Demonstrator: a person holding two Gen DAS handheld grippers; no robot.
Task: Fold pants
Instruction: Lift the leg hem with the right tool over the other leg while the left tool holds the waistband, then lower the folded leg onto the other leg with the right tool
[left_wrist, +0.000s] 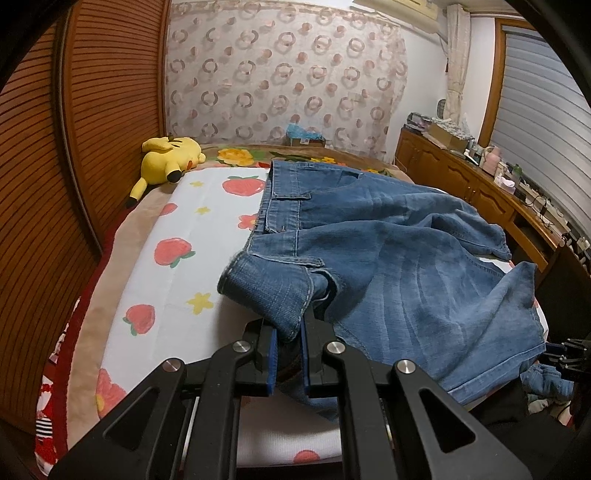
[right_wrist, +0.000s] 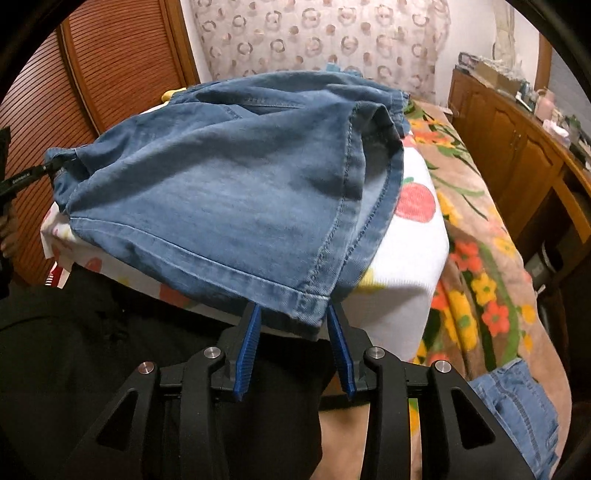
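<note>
Strawberry sheet (left_wrist: 162, 236) under jeans (left_wrist: 388, 243); left tool (left_wrist: 289, 345) clamps waistband corner, right tool (right_wrist: 293, 330) spread around hem.

My left camera sits low behind my left gripper (left_wrist: 289, 338), close over the near edge of the bed (left_wrist: 144, 258), and faces along the mattress toward the patterned curtain (left_wrist: 284, 74). The wooden wardrobe (left_wrist: 74, 129) fills its left side and a long cabinet (left_wrist: 469, 181) its right. My right camera looks from behind my right gripper (right_wrist: 291, 314), lower and nearer the bed's corner, aimed the same way but tilted slightly up, I think. Both views share the pants (left_wrist: 388, 251) spread across the bed, the curtain, wardrobe and cabinet. Each camera catches the other gripper at its frame edge.
</note>
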